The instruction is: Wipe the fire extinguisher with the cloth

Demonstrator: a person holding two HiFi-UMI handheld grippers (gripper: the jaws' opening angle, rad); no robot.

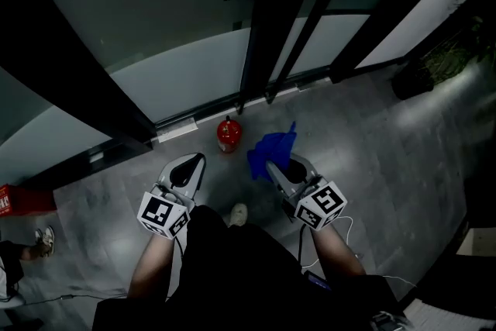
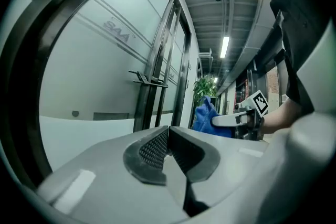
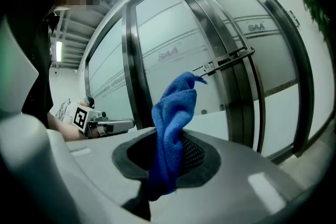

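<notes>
A small red fire extinguisher (image 1: 228,135) stands on the grey floor just in front of the glass door. My right gripper (image 1: 280,164) is shut on a blue cloth (image 1: 271,151), which sticks up between its jaws (image 3: 170,139) and also shows in the left gripper view (image 2: 206,119). The cloth hangs to the right of the extinguisher, apart from it. My left gripper (image 1: 190,165) sits below and left of the extinguisher, its jaws closed together (image 2: 167,150) with nothing between them. Neither gripper view shows the extinguisher.
Glass doors with dark metal frames (image 1: 263,50) and a bar handle (image 2: 149,80) stand straight ahead. A potted plant (image 1: 434,62) is at the far right. A red box (image 1: 15,201) and another person's shoe (image 1: 45,240) lie at the left. My own shoe (image 1: 239,215) shows below.
</notes>
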